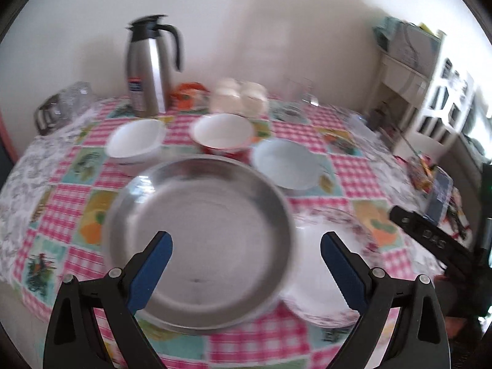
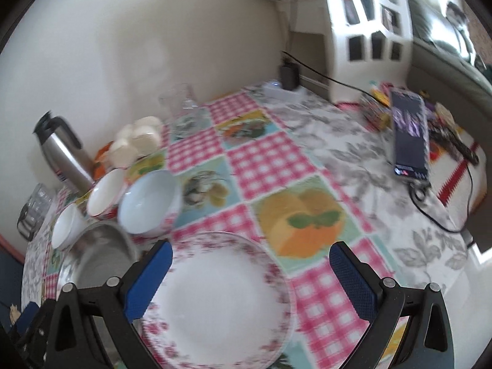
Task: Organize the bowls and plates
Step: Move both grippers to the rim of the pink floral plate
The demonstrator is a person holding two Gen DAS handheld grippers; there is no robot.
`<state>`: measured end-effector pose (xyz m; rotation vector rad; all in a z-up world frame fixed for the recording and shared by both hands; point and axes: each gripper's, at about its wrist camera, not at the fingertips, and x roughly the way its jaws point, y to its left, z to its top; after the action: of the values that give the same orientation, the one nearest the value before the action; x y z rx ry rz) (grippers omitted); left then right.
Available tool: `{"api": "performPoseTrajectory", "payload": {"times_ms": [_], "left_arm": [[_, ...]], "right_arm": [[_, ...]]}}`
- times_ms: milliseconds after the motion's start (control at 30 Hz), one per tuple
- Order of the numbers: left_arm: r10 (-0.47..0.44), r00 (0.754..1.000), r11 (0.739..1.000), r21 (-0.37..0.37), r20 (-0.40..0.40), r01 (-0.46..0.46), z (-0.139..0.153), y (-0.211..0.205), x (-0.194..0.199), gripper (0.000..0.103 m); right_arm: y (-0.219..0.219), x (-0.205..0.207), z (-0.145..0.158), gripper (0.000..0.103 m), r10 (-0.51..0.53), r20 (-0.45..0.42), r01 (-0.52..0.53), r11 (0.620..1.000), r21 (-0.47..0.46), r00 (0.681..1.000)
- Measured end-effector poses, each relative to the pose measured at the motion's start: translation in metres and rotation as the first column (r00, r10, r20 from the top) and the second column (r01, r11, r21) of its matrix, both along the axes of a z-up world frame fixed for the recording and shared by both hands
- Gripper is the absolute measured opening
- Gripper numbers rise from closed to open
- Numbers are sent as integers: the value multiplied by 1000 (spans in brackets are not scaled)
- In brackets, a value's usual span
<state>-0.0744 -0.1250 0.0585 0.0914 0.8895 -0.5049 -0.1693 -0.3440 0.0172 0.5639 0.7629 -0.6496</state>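
A steel plate (image 1: 200, 240) lies on the patchwork tablecloth, right in front of my open left gripper (image 1: 246, 246), whose blue fingers hover over its near rim. A white plate with a pink floral rim (image 2: 221, 301) lies to its right, partly under the steel plate's edge; my right gripper (image 2: 250, 259) hangs open above it. Behind the plates stand three bowls in a row: a white one (image 1: 135, 141), a red-sided one (image 1: 223, 132) and a pale blue one (image 1: 284, 163). The steel plate (image 2: 98, 255) and the bowls also show in the right wrist view at left.
A steel thermos jug (image 1: 147, 67), plastic tubs (image 1: 240, 97) and a clear glass (image 1: 299, 90) stand along the wall. A phone (image 2: 410, 132) with a cable, plus small clutter, lies at the right side. A white shelf unit (image 2: 366, 18) stands in the corner.
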Motion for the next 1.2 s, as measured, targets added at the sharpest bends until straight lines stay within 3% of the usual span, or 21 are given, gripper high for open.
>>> {"api": "performPoseTrajectory", "payload": {"times_ms": [133,400,733,833,1067,1200], "left_arm": [[-56,996,997,-53,-68,52,-6,-26,-11,97],[-88,992,992,-99,-94,79,-27,-51,-30,99],[-99,971,995,-43,-219,91,-59,-58,-40,100],[-60,971,998,15,-232,65,-68,-57,-44,100],[30,964,998,56,-265,-16,-79,-45,-41,100],[75,945,997,55,-318,-60,-89,-36,-34,92]], "right_arm": [[-22,-15,-14,103,-44,-2,44,997,66,999],[-41,-27,-47,103,-25,-6,26,985,168,1000],[-42,-28,-78,103,13,-40,-2,964,267,999],[-42,-29,-79,103,11,-38,0,961,277,999],[-38,-22,-79,102,35,-62,-18,968,249,997],[-31,-16,-74,96,64,-62,-49,976,214,996]]}}
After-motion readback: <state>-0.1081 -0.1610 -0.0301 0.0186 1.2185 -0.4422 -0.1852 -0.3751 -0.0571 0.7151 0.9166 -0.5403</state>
